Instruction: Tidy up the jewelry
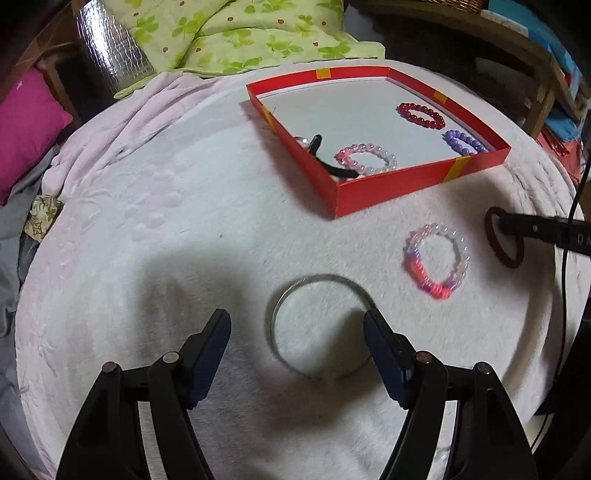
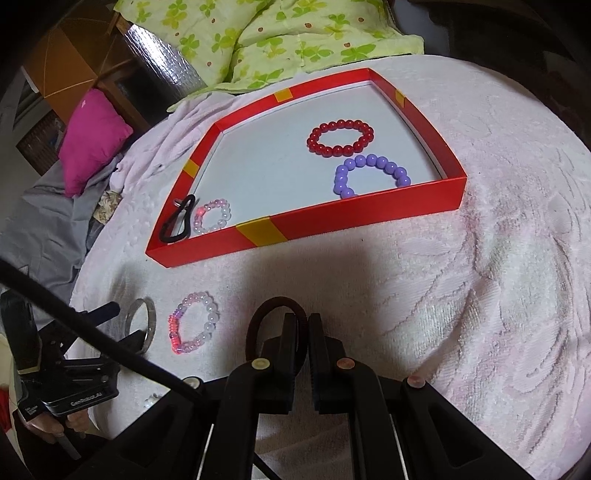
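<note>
A red tray (image 1: 391,190) (image 2: 332,218) on the white blanket holds a red bead bracelet (image 1: 421,115) (image 2: 340,139), a purple bead bracelet (image 1: 466,142) (image 2: 371,174), a pale pink bead bracelet (image 1: 366,159) (image 2: 212,215) and a black hair tie (image 1: 332,168) (image 2: 178,224). My left gripper (image 1: 297,325) is open over a silver bangle (image 1: 275,325) (image 2: 147,321), one finger inside the ring. A pink glowing bead bracelet (image 1: 436,256) (image 2: 194,322) lies to its right. My right gripper (image 2: 303,323) (image 1: 498,221) is shut on a dark brown hair tie (image 2: 258,314) (image 1: 506,254).
A green patterned quilt (image 1: 236,33) (image 2: 280,33) and a magenta pillow (image 1: 26,125) (image 2: 92,136) lie beyond the blanket. A wooden shelf (image 1: 517,48) stands at the back right. A black cable (image 2: 110,347) crosses the lower left.
</note>
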The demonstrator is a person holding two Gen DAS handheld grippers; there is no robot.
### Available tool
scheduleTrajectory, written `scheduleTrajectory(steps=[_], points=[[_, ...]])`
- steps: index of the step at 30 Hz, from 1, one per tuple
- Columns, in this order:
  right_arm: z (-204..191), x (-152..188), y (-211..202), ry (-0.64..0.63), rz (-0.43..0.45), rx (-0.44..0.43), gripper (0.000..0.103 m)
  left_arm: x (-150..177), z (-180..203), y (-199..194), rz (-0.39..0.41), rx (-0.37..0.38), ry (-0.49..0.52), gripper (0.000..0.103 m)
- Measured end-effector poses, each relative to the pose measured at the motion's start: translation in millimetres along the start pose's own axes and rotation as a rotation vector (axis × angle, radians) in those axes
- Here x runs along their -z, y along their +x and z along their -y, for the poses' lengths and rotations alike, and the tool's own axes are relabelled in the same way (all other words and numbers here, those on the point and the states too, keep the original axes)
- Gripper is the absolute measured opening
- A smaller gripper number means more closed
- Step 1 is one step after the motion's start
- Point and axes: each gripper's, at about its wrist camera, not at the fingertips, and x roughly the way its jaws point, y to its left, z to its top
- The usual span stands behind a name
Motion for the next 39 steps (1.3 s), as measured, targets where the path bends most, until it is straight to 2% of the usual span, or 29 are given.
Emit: scheduleTrajectory(steps=[4, 8, 10, 14, 17, 18, 19, 23, 28, 39], points=[[0.9, -0.5, 0.1, 0.001, -0.002, -0.006, 0.007, -1.9, -5.6, -6.1, 0.016, 0.032, -0.045, 0.075], [0.7, -0.2, 0.0, -0.004, -0.004, -0.007, 0.007, -0.6, -18.2, -17.4, 0.058, 0.096, -0.118, 0.075], [0.4, 0.0, 0.4, -0.008, -0.005, -0.005, 0.007, -1.5, -14.7, -12.2, 0.044, 0.112, -0.121, 0.075], [0.6, 0.4, 0.7, -0.011, -0.004, -0.003, 0.007, -1.1, 0.7, 8.7, -0.033, 0.062, -0.083, 0.075], [-0.5, 0.7, 0.9, -0.012, 0.000, -0.002, 0.007, -0.6, 1.7, 8.0, -0.010, 0.072, -0.099, 0.075], [-0.8, 0.7, 0.7, -0.013, 0.002, -0.003, 0.007, 0.0, 0.5, 7.1, 0.000, 0.085, -0.109, 0.072], [-1.5, 1.0, 0.5, -0.016, 0.003, -0.003, 0.007, 0.8, -0.1, 6.1, 0.010, 0.087, -0.115, 0.063], [-1.7, 1.0, -1.5, -0.016, 0.012, -0.013, 0.007, 2.2, 2.3, 0.8, 0.039, 0.084, -0.096, 0.063], [-4.4, 0.0, -7.8, -0.022, 0.040, -0.036, 0.007, -6.9, 6.9, -14.9, 0.113, 0.026, -0.078, 0.063], [-15.9, 1.1, -25.9, -0.056, 0.116, -0.089, 0.007, -20.7, 15.7, -47.3, 0.241, -0.164, -0.057, 0.063]])
